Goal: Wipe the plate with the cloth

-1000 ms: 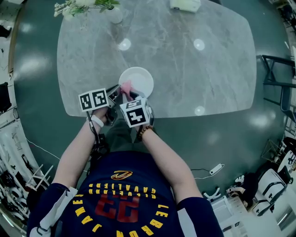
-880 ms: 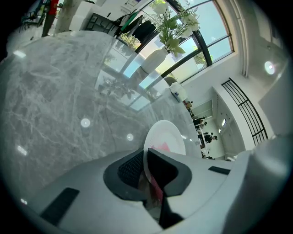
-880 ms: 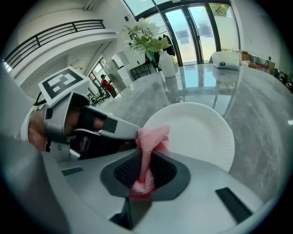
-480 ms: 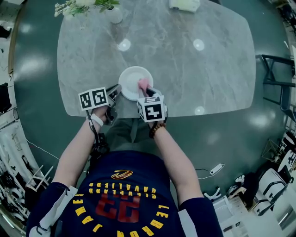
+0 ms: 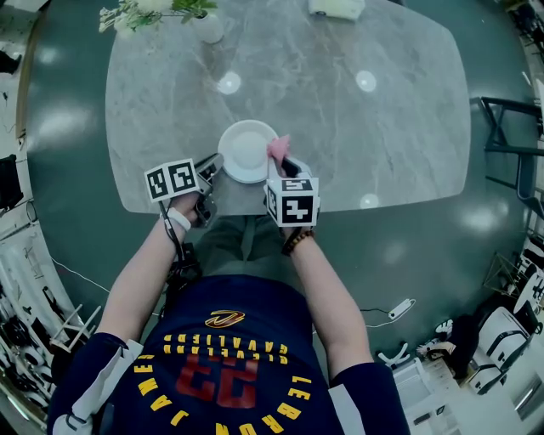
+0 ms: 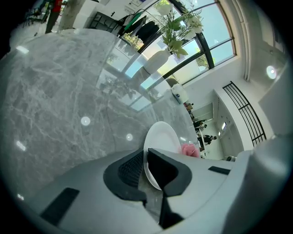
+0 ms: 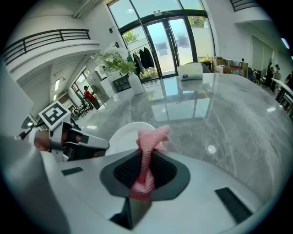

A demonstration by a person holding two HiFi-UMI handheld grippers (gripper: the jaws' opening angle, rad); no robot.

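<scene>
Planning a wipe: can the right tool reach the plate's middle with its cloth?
Probably yes: the right tool holds the cloth beside the plate rim, nothing between; the left tool grips the opposite edge.

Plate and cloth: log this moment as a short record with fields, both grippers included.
plate: white, empty, near the front edge of the marble table
cloth: pink, bunched, its free end beside the plate's right rim; whether it touches the plate cannot be told
left gripper: jaws closed on the plate's near rim
right gripper: jaws closed on the cloth
also on table: vase of flowers at the far left
</scene>
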